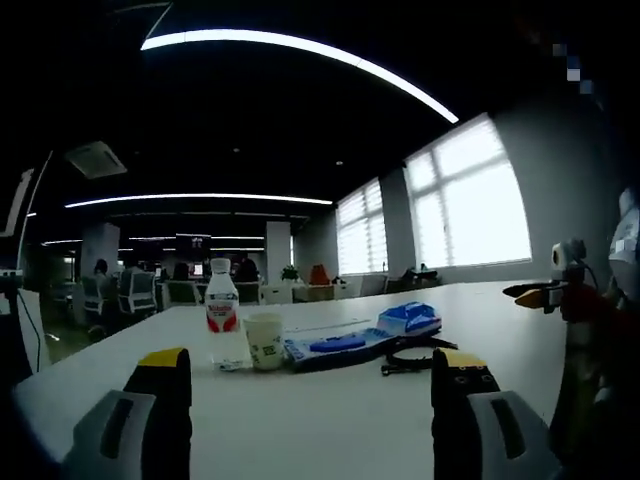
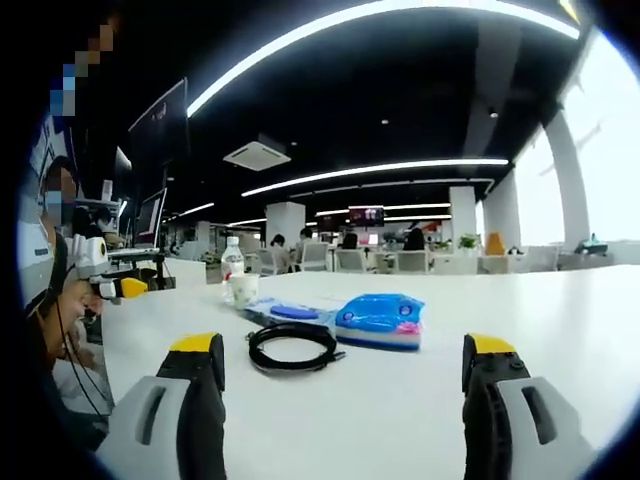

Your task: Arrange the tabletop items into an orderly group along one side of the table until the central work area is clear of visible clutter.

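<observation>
1. Tabletop items: a water bottle (image 1: 221, 312), a paper cup (image 1: 265, 340), a flat blue-and-white packet (image 1: 340, 347), a blue pouch (image 1: 409, 319) and a coiled black cable (image 1: 412, 357) lie in a loose row across the white table (image 1: 330, 430), at about 12 o'clock ahead of the left gripper (image 1: 310, 385).
2. In the right gripper view the same row runs from the bottle (image 2: 232, 262) and cup (image 2: 243, 289) at 11 o'clock, through the packet (image 2: 285, 312) and pouch (image 2: 381, 320), to the cable (image 2: 293, 347), nearest the right gripper (image 2: 342, 365).
3. Grippers: both sets of jaws stand spread wide and hold nothing; neither touches an item.
4. Progress (judged): the items are already close together, bottle and cup almost touching, the packet running on to the pouch. They appear to sit within the table's middle area rather than along one side, so shifting the group probably remains to be done.
5. Edges: the far table edge lies just behind the bottle in the left gripper view; the table's left edge shows at 9 o'clock in the right gripper view.
6. Open room: bare tabletop lies between both grippers and the row, and broadly to 3 o'clock in the right gripper view.
7. Surroundings: a person (image 2: 55, 300) sits at 9 o'clock; office chairs (image 1: 135, 292) stand beyond.
</observation>
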`<state>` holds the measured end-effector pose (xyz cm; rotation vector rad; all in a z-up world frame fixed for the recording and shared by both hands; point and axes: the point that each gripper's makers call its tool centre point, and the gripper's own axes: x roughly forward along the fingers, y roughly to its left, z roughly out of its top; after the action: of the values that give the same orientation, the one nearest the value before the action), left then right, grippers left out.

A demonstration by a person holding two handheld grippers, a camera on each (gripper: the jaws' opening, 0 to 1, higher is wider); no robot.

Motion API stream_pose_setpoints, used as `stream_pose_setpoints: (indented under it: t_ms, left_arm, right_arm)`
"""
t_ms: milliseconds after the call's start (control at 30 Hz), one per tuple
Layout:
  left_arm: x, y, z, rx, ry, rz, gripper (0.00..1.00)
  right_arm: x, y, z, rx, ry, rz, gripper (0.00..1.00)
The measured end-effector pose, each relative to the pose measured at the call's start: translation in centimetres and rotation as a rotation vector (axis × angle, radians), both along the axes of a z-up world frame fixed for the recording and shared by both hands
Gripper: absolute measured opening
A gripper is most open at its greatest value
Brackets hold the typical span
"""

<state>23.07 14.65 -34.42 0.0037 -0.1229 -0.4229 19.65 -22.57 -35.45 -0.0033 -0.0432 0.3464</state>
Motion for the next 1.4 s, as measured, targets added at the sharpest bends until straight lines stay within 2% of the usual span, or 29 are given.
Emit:
stream_pose_setpoints:
  t_ms: [233,500,700,867,1167,1400]
  left_arm:
    - [-0.4,0.2,0.7,0.022,-0.019,0.001,1.0]
    - [-0.8,0.3,1.3,0.029,-0.03,-0.001,1.0]
    - [-1.0,0.1,1.2,0.052,-0.023,-0.006,1.0]
    - [-0.8,-0.1,0.7,0.047,0.013,-0.01,1.0]
    - [-0.8,-0.5,0.2,0.072,0.027,-0.02,1.0]
    - [-0.8,-0.8,0.1,0.067,0.032,-0.029,1.0]
  right_arm:
    - [-0.5,-0.8,1.1,-0.018,-0.015,-0.042,1.0]
    - [-0.8,-1.0,1.2,-0.025,-0.011,-0.046,1.0]
    - [-0.9,-1.1,1.2,-0.027,-0.01,-0.049,1.0]
    - [-0.9,-0.9,0.9,-0.035,0.001,-0.043,1.0]
    - [-0.9,-0.9,0.4,-0.025,0.015,-0.041,0.99]
    - [-0.8,-0.8,0.3,-0.022,0.018,-0.034,0.98]
